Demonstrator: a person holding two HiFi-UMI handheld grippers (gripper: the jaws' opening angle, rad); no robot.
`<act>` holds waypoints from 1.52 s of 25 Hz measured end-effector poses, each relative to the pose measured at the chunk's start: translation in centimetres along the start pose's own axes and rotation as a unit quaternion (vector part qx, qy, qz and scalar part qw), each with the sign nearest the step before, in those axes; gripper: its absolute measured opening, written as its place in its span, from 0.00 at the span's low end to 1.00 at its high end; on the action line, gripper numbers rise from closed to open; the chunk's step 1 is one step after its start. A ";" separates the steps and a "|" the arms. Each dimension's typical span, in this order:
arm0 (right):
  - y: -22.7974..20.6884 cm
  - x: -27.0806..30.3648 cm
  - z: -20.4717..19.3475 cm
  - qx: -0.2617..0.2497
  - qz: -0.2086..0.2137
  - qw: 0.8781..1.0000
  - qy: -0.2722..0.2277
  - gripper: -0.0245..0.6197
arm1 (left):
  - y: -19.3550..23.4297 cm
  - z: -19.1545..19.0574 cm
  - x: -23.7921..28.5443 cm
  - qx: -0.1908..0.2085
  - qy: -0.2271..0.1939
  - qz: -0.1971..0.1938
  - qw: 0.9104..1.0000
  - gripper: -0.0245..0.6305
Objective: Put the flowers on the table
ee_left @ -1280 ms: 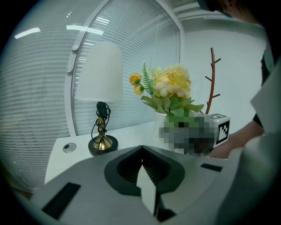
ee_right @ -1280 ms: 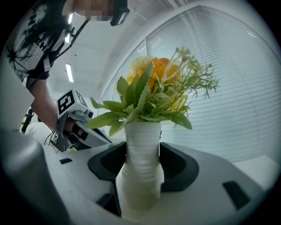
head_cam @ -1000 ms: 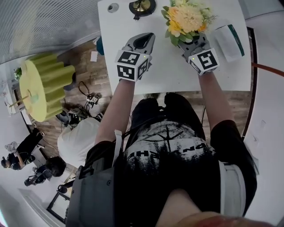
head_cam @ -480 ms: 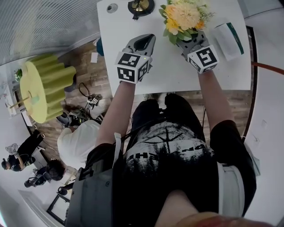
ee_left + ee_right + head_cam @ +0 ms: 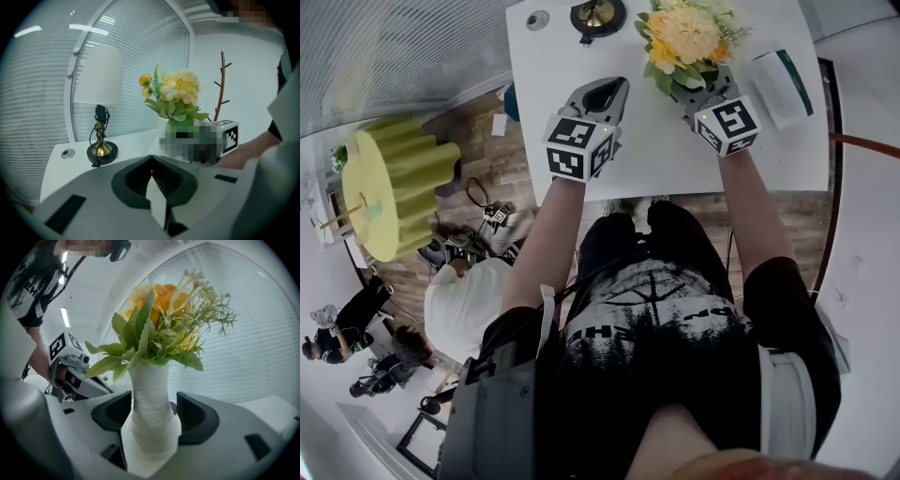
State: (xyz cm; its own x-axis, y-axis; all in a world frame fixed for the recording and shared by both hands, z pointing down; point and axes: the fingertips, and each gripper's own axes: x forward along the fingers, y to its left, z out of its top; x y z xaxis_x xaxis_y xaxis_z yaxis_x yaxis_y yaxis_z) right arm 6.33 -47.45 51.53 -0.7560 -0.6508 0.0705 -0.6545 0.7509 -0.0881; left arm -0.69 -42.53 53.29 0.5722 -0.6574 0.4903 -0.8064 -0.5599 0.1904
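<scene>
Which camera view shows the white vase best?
The right gripper view: the vase fills the middle, between fingers that have just been opening. The head view hides it under the flowers. The left gripper view shows only its top.

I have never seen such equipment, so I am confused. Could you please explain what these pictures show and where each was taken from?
A person holds a two-fingered gripper in each hand; the marked cubes are part of them. One picture looks down from the person's head; the other two come from cameras on each gripper. On the white table stand a lamp, a white box and a white vase of yellow flowers. The left gripper is shut and empty. The fingers of the right gripper have just been opening, with the vase between them.
</scene>
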 end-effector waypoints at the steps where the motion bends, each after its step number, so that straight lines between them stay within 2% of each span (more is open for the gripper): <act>1: 0.0 -0.1 0.0 0.000 -0.001 1.000 0.002 0.48 | -0.1 0.1 -0.1 0.001 -0.001 -0.001 1.000 0.06; 20: 2.1 -3.5 -0.2 0.022 -0.023 0.998 0.047 0.47 | -1.2 1.9 -2.8 0.013 -0.031 -0.020 0.999 0.06; 23: 2.3 -4.0 -0.1 0.017 -0.038 0.998 0.052 0.38 | -1.3 2.0 -3.4 0.016 -0.035 -0.026 0.999 0.06; 26: 3.2 -4.5 0.3 0.006 -0.046 0.997 0.061 0.18 | -1.3 2.2 -4.3 0.018 -0.040 -0.031 0.999 0.06; 28: 3.8 -4.8 0.7 -0.001 -0.048 0.997 0.067 0.10 | -1.3 2.4 -4.7 0.022 -0.044 -0.034 0.998 0.06; 38: 7.2 -6.0 4.0 -0.022 -0.069 0.993 0.092 0.06 | -1.2 3.1 -7.4 0.061 -0.058 -0.046 0.995 0.06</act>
State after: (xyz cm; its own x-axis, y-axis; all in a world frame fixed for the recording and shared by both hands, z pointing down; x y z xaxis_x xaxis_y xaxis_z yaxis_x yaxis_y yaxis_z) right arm 6.21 -38.61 46.50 -0.6445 -0.7192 0.2594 -0.7484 0.6629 -0.0214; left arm -3.55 -38.56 46.77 0.6623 -0.6504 0.3719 -0.7296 -0.6728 0.1226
